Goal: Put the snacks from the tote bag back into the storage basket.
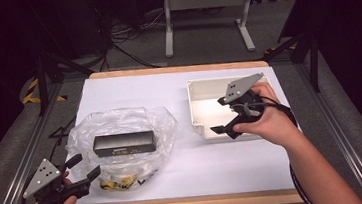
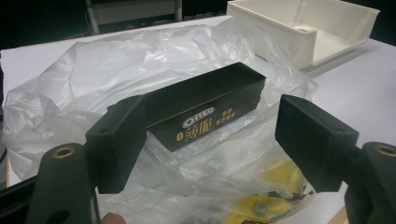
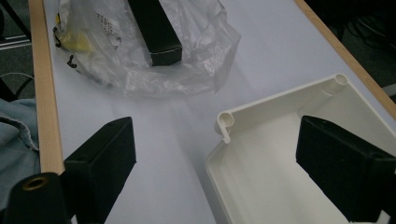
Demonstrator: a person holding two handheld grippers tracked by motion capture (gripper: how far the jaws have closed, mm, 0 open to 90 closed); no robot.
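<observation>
Fingers of both grippers stand wide, holding nothing: right gripper [image 1: 226, 129] at the near-left corner of the white plastic tray [image 1: 195, 105], left gripper [image 1: 86, 170] near the crumpled clear plastic bag [image 1: 164, 126], on which lies the long black cardboard biscuit box [image 1: 123, 143].

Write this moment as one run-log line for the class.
left gripper: open, near bag edge | right gripper: open, empty, over white tray | black box: lying on plastic bag
</observation>
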